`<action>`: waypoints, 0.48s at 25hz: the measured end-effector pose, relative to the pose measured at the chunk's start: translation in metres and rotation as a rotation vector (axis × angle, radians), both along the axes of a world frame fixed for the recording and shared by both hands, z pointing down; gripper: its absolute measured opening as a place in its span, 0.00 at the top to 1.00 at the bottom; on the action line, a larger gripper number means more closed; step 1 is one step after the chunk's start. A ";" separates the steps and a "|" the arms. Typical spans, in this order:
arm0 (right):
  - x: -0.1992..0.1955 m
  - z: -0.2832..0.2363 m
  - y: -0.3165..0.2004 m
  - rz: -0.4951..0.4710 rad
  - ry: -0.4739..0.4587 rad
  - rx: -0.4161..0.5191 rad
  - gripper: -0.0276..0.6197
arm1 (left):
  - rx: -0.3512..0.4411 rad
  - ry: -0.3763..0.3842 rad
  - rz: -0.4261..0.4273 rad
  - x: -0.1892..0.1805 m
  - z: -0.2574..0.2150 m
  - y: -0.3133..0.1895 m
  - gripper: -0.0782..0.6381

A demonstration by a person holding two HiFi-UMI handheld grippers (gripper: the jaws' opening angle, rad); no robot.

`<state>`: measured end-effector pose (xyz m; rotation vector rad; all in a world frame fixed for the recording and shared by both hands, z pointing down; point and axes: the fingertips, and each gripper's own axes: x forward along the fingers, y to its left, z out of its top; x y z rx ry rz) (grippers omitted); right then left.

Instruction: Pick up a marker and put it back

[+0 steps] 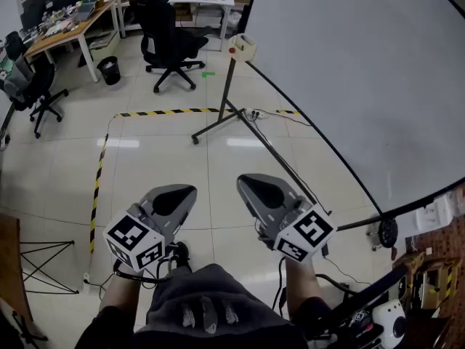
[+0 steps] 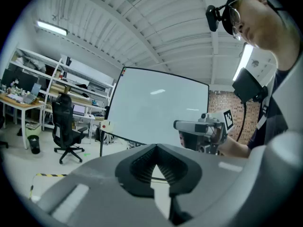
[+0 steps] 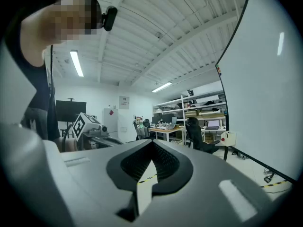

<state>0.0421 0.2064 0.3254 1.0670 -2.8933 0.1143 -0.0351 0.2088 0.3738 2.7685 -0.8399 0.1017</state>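
As we hold both tools about level over the pale tiled floor (image 1: 167, 151), the left gripper (image 1: 187, 193) and the right gripper (image 1: 245, 182) sit side by side, apart from one another, just ahead of our lap; each one's own view shows its jaws clenched tip to tip with nothing between them; the marker we cannot make out in any view; the whiteboard (image 1: 363, 86) fills the right side, its top and right edges cut off by the frame, its lower end lost behind clutter at the bottom right; a small pale box (image 1: 242, 47) with a red spot tops a dark stand (image 1: 227, 86) by the board's edge, too small for us to tell what it holds; a black office chair (image 1: 168, 38) stands beyond yellow-black tape (image 1: 167, 111)
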 end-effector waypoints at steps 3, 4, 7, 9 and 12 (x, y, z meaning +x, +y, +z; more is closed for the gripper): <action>-0.017 -0.002 -0.030 0.033 -0.005 -0.002 0.96 | 0.039 0.000 0.000 -0.023 -0.016 -0.036 0.88; -0.023 -0.002 -0.040 0.044 -0.004 -0.002 0.95 | 0.048 0.003 0.004 -0.030 -0.020 -0.047 0.88; -0.041 -0.002 -0.064 0.069 0.004 0.002 0.95 | 0.058 0.015 0.024 -0.049 -0.026 -0.076 0.88; -0.051 0.000 -0.076 0.088 0.008 0.006 0.96 | 0.061 0.019 0.042 -0.060 -0.026 -0.091 0.88; -0.061 0.005 -0.094 0.115 0.013 -0.003 0.96 | 0.062 0.021 0.060 -0.071 -0.024 -0.112 0.88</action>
